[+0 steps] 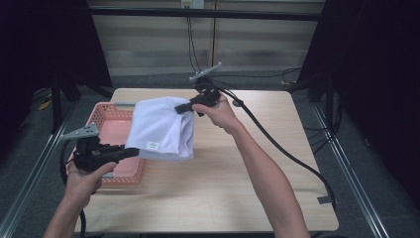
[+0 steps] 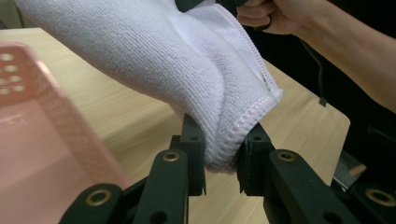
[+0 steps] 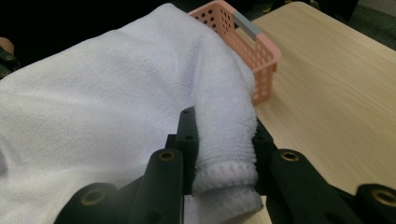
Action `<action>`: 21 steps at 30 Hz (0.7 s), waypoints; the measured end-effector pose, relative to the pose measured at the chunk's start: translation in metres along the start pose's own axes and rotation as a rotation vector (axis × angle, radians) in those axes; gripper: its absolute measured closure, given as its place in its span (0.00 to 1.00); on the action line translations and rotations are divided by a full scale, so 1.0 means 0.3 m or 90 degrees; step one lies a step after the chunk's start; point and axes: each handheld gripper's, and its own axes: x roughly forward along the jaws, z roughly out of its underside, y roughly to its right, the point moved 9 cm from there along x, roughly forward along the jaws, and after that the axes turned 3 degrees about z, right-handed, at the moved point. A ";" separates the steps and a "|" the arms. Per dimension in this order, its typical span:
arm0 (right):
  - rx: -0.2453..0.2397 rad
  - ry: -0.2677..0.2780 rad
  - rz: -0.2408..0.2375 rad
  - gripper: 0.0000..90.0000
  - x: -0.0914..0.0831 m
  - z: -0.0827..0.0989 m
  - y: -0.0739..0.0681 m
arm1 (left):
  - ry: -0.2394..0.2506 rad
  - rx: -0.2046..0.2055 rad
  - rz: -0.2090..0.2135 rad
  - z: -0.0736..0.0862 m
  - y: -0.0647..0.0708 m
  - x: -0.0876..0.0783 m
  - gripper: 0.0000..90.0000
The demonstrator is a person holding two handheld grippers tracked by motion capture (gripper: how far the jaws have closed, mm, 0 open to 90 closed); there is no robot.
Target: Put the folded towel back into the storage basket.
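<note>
Leftmost, pink basket [image 1: 106, 126] sits on the desk [image 1: 237, 198] at its left edge. Left tongs [image 1: 132, 152], near left, are clamped on a hemmed corner of the white towel [image 1: 161, 130], pads pressing the cloth from both sides. Towel hangs off the desk, stretched between both tongs, partly over the basket. Right tongs [image 1: 180, 109], farther and rightward, are pinched tight on another bunched corner.

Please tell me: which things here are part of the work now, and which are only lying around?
In the work:
- white towel, held in the air
- left gripper, shut on its edge
- right gripper, shut on another edge
- pink basket, beside the towel

Only around:
- wooden table
- grey tape at the table edge
</note>
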 end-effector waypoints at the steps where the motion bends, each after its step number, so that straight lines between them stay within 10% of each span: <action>1: 0.000 -0.004 -0.004 0.81 0.019 -0.018 -0.009 | 0.005 -0.002 -0.006 0.000 -0.013 -0.023 0.84; 21: 0.018 -0.017 -0.033 0.82 0.395 -0.220 -0.162 | 0.060 -0.081 -0.114 0.070 -0.228 -0.359 0.84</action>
